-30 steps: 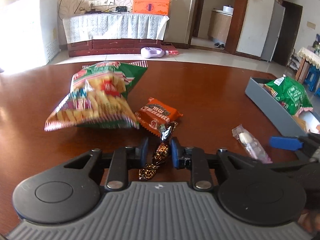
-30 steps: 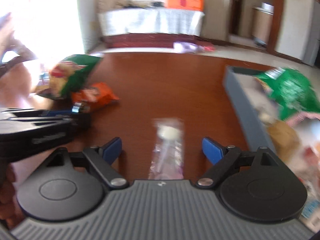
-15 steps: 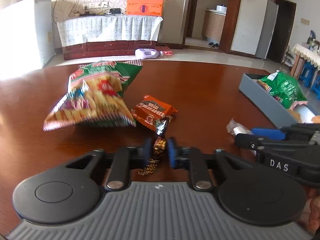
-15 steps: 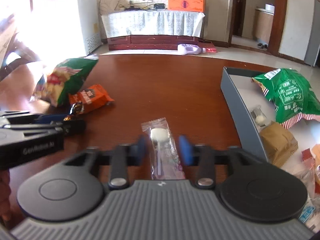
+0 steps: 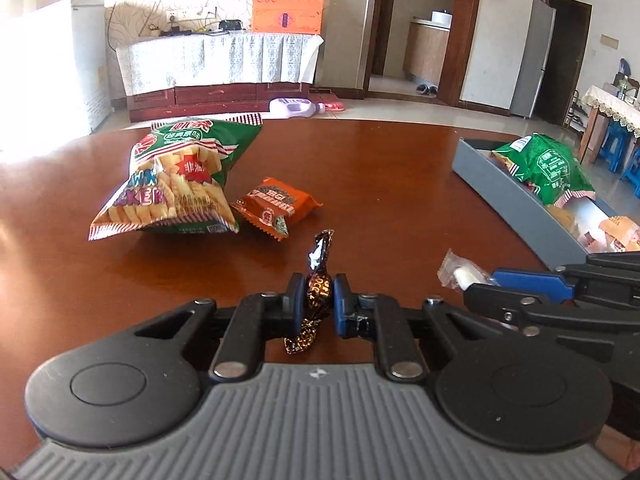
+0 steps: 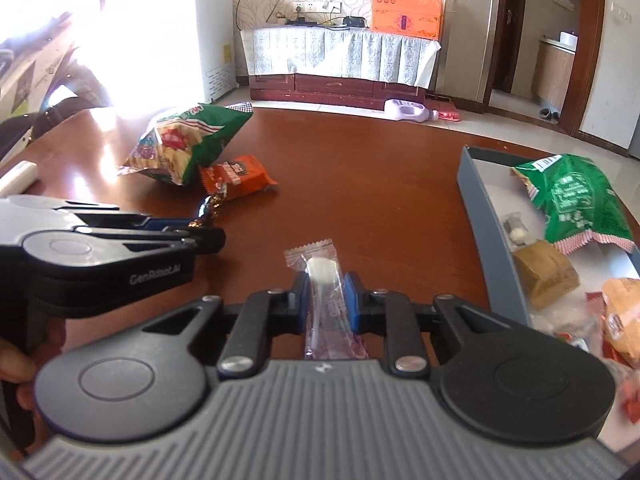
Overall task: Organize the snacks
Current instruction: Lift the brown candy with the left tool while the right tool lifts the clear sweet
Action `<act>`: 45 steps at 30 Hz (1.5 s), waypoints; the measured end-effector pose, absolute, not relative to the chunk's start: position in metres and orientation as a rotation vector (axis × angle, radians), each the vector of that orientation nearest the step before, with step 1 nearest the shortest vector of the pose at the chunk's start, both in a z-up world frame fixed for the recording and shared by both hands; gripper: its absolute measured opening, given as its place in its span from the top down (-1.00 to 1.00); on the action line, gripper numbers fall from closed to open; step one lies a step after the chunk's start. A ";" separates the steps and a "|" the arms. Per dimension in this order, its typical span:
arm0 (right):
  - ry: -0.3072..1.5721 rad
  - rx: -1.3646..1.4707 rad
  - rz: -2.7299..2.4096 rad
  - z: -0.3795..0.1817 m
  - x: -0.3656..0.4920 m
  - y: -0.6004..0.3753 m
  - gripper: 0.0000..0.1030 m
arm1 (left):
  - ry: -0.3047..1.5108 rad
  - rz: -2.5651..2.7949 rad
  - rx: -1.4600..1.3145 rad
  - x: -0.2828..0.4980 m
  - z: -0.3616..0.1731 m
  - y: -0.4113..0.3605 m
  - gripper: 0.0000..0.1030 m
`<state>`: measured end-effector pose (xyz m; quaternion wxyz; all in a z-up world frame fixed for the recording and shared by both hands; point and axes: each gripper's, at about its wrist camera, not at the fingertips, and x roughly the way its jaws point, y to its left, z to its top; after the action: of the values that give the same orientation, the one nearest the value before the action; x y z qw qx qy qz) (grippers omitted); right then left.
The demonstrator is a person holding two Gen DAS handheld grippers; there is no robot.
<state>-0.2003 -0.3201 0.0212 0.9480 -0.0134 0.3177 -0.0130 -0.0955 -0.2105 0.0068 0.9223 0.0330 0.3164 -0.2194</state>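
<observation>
Left gripper (image 5: 319,295) clamps its fingers on the brown twist-wrapped candy (image 5: 318,289); right gripper (image 6: 326,295) pinches the clear-wrapped lollipop (image 6: 321,270) over the worktop (image 6: 360,184), grey tray (image 6: 476,216) alongside.

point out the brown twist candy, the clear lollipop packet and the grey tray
brown twist candy (image 5: 319,289), left wrist view, its body.
clear lollipop packet (image 6: 320,269), right wrist view, white lollipop head.
grey tray (image 6: 486,236), right wrist view, near side wall.
</observation>
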 end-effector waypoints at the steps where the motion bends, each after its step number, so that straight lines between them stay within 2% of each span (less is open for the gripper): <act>1: 0.645 -0.024 -0.029 0.022 -0.203 -0.322 0.57 | 0.646 -0.442 0.072 -0.100 0.006 -0.210 0.65; 20: 0.521 -0.004 0.001 0.052 -0.263 -0.332 0.57 | 0.560 -0.379 0.073 -0.163 0.043 -0.220 0.65; 45: 0.441 0.009 -0.019 0.068 -0.280 -0.360 0.58 | 0.563 -0.421 0.091 -0.146 0.043 -0.268 0.65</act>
<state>-0.2804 -0.3597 0.0681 0.9757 0.0044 0.2188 -0.0096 -0.1462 -0.2679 0.0430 0.9379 0.0446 0.2757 -0.2060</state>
